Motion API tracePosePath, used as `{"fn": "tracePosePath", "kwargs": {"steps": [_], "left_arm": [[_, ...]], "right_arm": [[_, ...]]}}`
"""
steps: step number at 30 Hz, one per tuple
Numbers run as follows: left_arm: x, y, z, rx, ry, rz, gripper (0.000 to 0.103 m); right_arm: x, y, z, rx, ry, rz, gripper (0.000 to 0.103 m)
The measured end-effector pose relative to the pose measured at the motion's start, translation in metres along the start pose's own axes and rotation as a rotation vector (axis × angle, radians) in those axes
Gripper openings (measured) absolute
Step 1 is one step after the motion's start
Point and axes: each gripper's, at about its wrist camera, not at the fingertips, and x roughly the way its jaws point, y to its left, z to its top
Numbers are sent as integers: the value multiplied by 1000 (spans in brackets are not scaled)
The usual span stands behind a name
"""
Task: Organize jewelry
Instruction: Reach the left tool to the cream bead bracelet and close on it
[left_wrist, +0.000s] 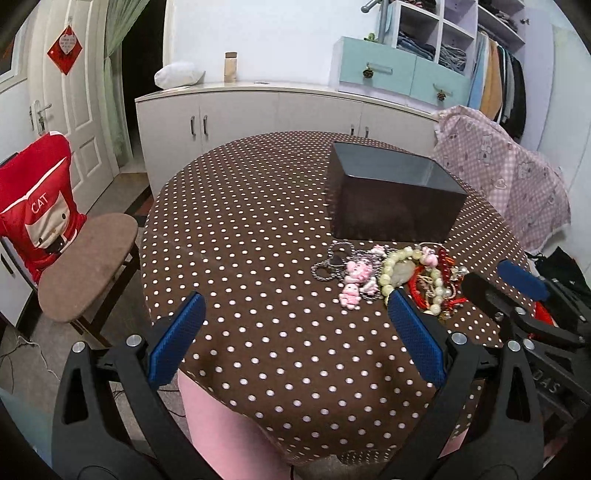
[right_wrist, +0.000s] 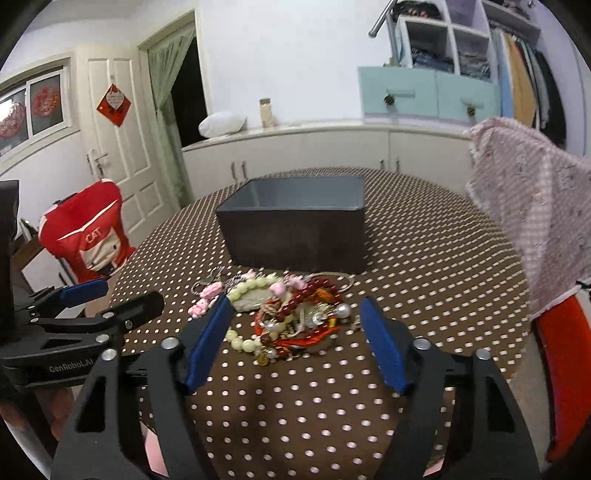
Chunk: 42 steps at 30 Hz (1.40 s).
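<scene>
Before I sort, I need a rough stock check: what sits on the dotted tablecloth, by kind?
Black box: 1
Jewelry pile: 1, pieces too tangled to count
Pale green bead bracelet: 1
Pink charms: 1 cluster
Total: 4

The table (left_wrist: 258, 221) is covered by a matt brown cloth printed with pale dots. A black box (left_wrist: 395, 206) is shown with a dull outer wall and a smoother, faintly glossy inside. The jewelry pile (right_wrist: 288, 314) is made up of glossy pale and dark red beads, shiny metal chain and pink plastic-looking charms. Textured blue pads (left_wrist: 177, 343) are carried on matt black plastic jaws with bright metal pins
</scene>
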Motion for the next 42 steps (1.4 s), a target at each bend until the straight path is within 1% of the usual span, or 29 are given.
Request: {"fn": "tracePosePath", "kwargs": {"steps": [1, 3, 7, 8, 11, 13, 16, 17, 23, 25, 29, 30, 31, 32, 33, 34, 36, 38, 39, 40, 42], "left_arm": [[0, 3, 0, -5, -1, -3, 97], [1, 7, 0, -13, -5, -9, 97], [4, 10, 0, -18, -9, -18, 97], [3, 10, 0, -16, -11, -25, 97], [5, 10, 0, -19, -7, -80, 95], [7, 10, 0, -23, 2, -109, 91], [10, 8, -1, -25, 18, -155, 89], [11, 7, -2, -28, 23, -171, 89], [18, -7, -3, -21, 53, -254, 78], [22, -15, -4, -5, 73, -263, 70], [33, -29, -4, 6, 116, -294, 60], [37, -33, -5, 5, 128, -298, 56], [40, -36, -5, 6, 138, -293, 50], [42, -39, -4, 10, 138, -278, 49], [43, -42, -4, 15, 126, -256, 44], [45, -43, -3, 15, 126, -248, 38], [47, -45, -2, 9, 131, -235, 36], [49, -50, -2, 23, 133, -201, 31], [49, -52, -2, 31, 131, -180, 26], [51, -54, -1, 34, 130, -163, 19], [52, -55, 1, 28, 128, -170, 12]], "right_arm": [[4, 1, 0, 6, 13, 12, 53], [10, 1, 0, 16, 34, 41, 40], [17, 4, 0, 9, 53, 41, 36], [18, 4, 0, 4, 56, 44, 33], [25, 6, -2, -11, 82, 36, 23], [30, 6, -4, -16, 98, 26, 17], [29, 4, -5, -13, 92, 35, 12], [27, 3, -5, -14, 86, 34, 7], [15, -8, 0, 27, 44, 55, 6], [9, -14, 2, 46, 29, 65, 6], [-7, -24, 8, 76, -13, 73, 6], [-10, -28, 9, 80, -24, 70, 6], [-14, -30, 10, 83, -35, 66, 6], [-17, -32, 11, 86, -44, 64, 6], [-21, -35, 11, 89, -53, 63, 6], [-22, -36, 13, 92, -59, 61, 6], [-26, -40, 14, 98, -70, 56, 6], [-29, -44, 16, 105, -78, 53, 6], [-30, -45, 16, 108, -83, 51, 6], [-30, -46, 16, 111, -86, 48, 6], [-31, -50, 16, 117, -90, 48, 6]]}}
